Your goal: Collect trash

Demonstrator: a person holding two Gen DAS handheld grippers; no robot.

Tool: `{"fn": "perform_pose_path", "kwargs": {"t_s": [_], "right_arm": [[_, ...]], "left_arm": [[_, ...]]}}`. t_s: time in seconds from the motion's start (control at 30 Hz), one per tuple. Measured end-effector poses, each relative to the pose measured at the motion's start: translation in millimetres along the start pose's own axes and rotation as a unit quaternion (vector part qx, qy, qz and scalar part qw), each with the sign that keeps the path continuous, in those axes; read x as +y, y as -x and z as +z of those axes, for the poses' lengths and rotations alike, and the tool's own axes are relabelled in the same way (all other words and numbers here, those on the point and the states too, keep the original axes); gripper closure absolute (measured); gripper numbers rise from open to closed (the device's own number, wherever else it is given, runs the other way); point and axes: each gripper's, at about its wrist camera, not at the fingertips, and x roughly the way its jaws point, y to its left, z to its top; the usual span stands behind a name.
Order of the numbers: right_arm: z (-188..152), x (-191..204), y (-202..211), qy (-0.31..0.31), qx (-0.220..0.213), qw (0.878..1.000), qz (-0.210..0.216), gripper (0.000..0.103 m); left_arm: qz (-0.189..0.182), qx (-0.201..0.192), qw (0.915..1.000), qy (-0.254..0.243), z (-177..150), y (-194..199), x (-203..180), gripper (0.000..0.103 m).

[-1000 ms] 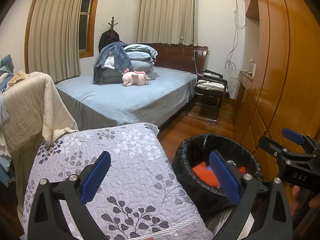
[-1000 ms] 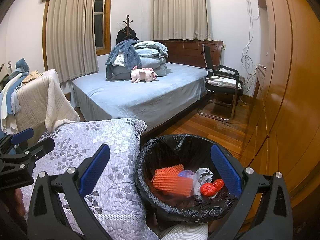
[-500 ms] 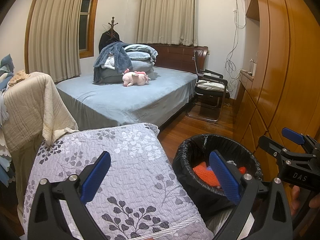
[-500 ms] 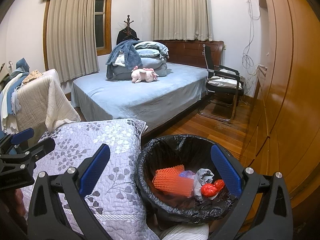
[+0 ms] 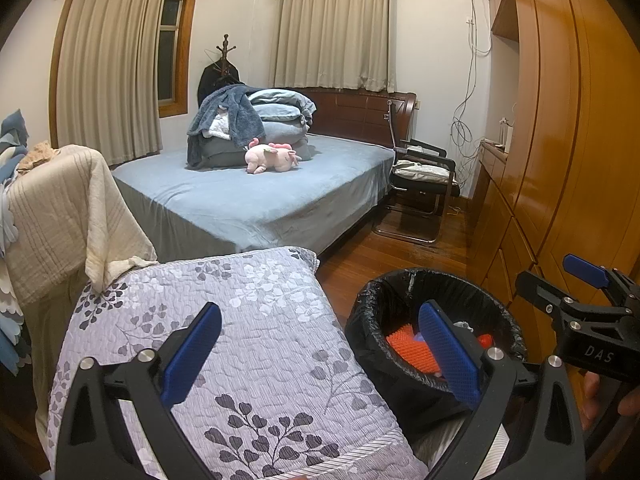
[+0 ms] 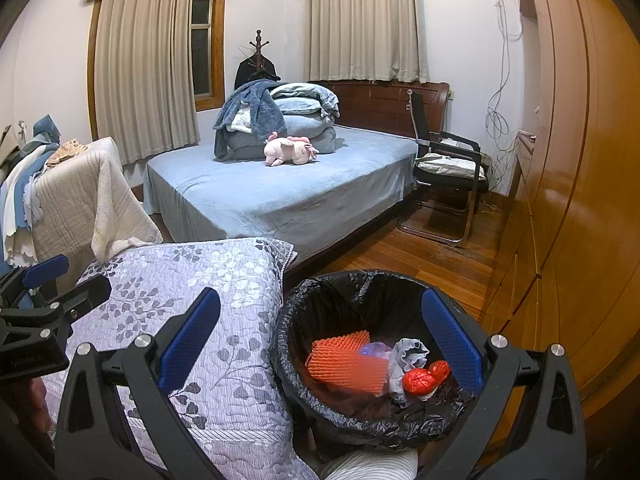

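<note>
Right wrist view held a blue bed (image 6: pixel 280 196) at twelve o'clock, a flowered quilt (image 6: pixel 192 304) at eight, and the black-lined bin (image 6: pixel 332 308) at six, orange netting (image 6: pixel 344 364) and red wrappers (image 6: pixel 420 380) inside. The right gripper (image 6: pixel 320 340) and left gripper (image 5: pixel 320 352) were spread wide, empty.

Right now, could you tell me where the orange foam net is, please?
The orange foam net lies inside the black-lined bin, on its left side in the right wrist view, beside the grey wad and red wrappers.
</note>
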Motion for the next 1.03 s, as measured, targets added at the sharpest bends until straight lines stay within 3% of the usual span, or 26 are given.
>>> {"fn": "perform_pose_path", "kwargs": {"t_s": [1.03], "right_arm": [[-1.7, 4.6, -1.8, 0.0, 0.004, 1.0, 0.001, 0.005]], "left_arm": [[0.0, 0.009, 1.0, 0.002, -2.5, -3.9, 0.8, 0.006]]}}
